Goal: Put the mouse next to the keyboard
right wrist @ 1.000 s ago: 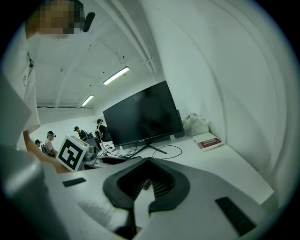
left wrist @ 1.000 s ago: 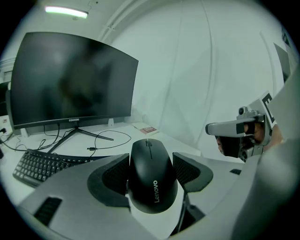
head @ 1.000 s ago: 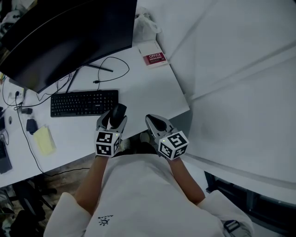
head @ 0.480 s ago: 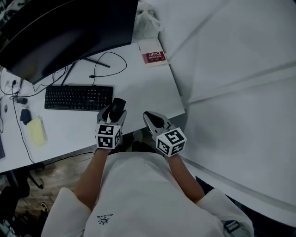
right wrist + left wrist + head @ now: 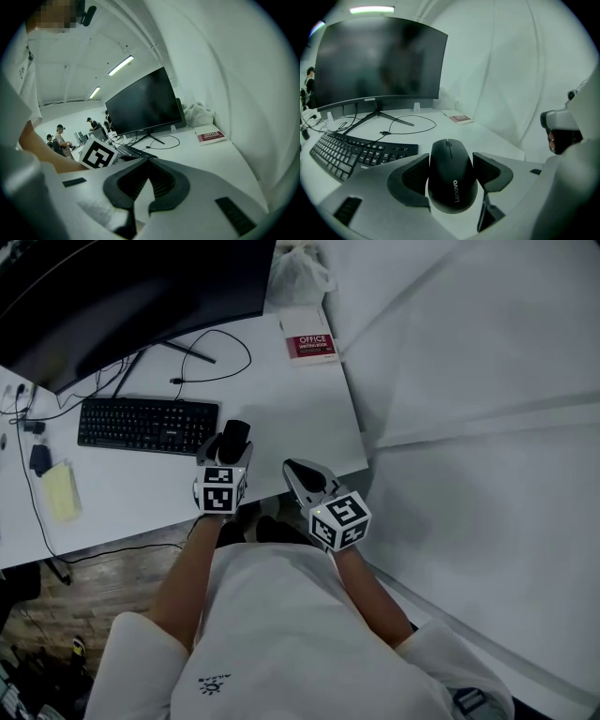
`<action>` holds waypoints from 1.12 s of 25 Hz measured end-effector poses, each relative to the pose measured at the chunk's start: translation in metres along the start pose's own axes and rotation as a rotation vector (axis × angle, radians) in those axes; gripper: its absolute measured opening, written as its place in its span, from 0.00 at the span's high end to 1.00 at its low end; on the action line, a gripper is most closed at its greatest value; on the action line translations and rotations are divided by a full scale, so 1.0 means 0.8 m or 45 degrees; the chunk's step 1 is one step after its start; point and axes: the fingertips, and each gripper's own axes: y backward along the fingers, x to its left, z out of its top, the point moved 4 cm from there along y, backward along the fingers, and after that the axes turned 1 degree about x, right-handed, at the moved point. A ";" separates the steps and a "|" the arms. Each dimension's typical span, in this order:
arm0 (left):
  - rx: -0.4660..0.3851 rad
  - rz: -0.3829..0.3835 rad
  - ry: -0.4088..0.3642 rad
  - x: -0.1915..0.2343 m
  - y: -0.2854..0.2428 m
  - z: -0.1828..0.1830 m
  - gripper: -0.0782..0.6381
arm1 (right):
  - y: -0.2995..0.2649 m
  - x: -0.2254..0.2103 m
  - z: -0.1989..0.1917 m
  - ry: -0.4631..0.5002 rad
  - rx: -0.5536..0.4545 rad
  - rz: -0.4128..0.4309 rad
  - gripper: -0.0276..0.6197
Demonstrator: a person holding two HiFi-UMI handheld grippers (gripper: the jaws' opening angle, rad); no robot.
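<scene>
A black Lenovo mouse sits between the pads of my left gripper, which is shut on it. In the head view the mouse is held just right of the black keyboard, near the desk's front edge. The keyboard lies ahead and to the left in the left gripper view. My right gripper hovers at the desk's front edge, right of the left one; its jaws are shut with nothing between them.
A large curved monitor stands behind the keyboard, with a cable looping over the white desk. A red-and-white booklet and a plastic bag lie at the back right. A yellow notepad lies left.
The head view has shifted, so the keyboard and desk sit higher and further left in frame. My left gripper still holds the mouse, now closer to the keyboard's right end.
</scene>
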 end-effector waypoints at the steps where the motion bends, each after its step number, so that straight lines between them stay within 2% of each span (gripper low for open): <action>1: 0.009 0.006 0.002 0.000 -0.006 -0.001 0.48 | 0.000 -0.003 -0.001 0.000 0.004 0.004 0.93; 16: 0.099 0.094 0.014 0.003 -0.057 -0.015 0.48 | -0.011 -0.040 0.000 0.007 0.064 0.042 0.93; 28: 0.161 0.159 -0.037 0.009 -0.081 -0.026 0.48 | -0.012 -0.062 0.003 -0.003 0.077 0.031 0.93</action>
